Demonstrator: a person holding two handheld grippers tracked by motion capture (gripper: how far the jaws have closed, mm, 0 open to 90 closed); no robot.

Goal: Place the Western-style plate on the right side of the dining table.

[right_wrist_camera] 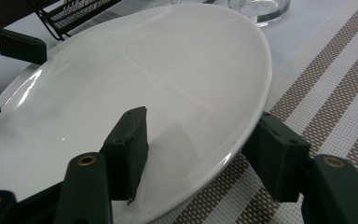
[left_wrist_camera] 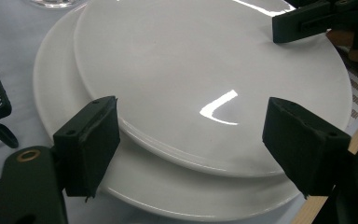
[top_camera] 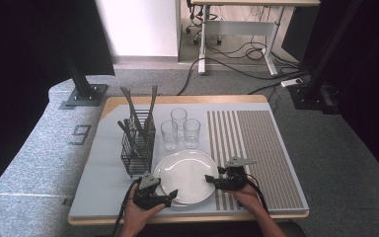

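Item 1: upper round white glazed ceramic plate (top_camera: 187,174), lying slightly off-centre on item 2, a lower round white ceramic plate (left_wrist_camera: 60,93) of like make, whose rim shows past it on the left and near sides. Both rest at the near middle of the pale grey table mat (top_camera: 103,173), the right edge of the stack touching the brown-and-white striped woven placemat (top_camera: 256,148).

Item 3: left gripper (top_camera: 167,196), black, 2 jaws spread wide, straddling the near-left rim of the stack; the left gripper view shows one pad over the rim and the other beyond it, neither pressing.

Item 4: right gripper (top_camera: 212,180), black, jaws spread, set at the right rim of the upper plate; one pad hangs above the plate face, the other sits outside and below the rim over the placemat. No pinch yet.

Governing relation: the upper plate lies between the 2 grippers, to the right of the left one and to the left of the right one, both about equally near. A lift would likely call for each to close on its opposite rim.

Item 5: black wire cutlery basket (top_camera: 138,150) holding dark utensils, left of the plates. Item 6: 3 clear drinking glasses (top_camera: 180,129), behind the plates.

Writing: a grey figure "9" on the floor (top_camera: 81,134), left of the table. No brands legible.
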